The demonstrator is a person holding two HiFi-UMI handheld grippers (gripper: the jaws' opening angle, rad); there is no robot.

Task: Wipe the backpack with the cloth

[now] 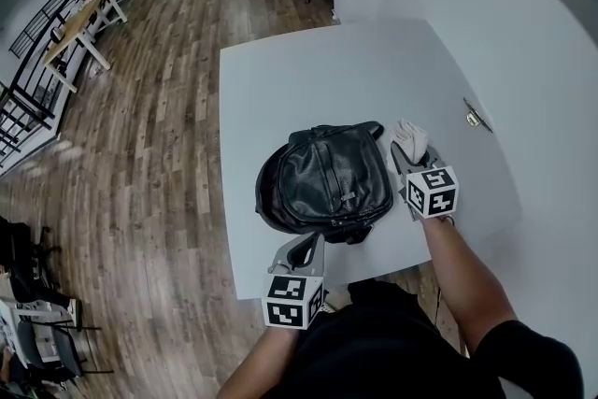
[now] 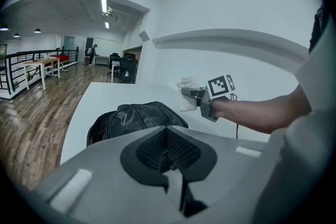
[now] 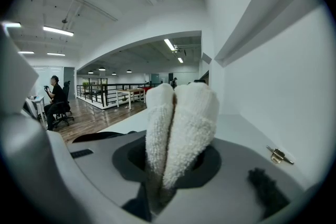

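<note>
Backpack (image 1: 325,182) sits near front edge of table (image 1: 308,79), bare surface beyond; right gripper (image 1: 403,154) pinches cloth (image 1: 409,138), left gripper (image 1: 304,248) closed, empty.
</note>
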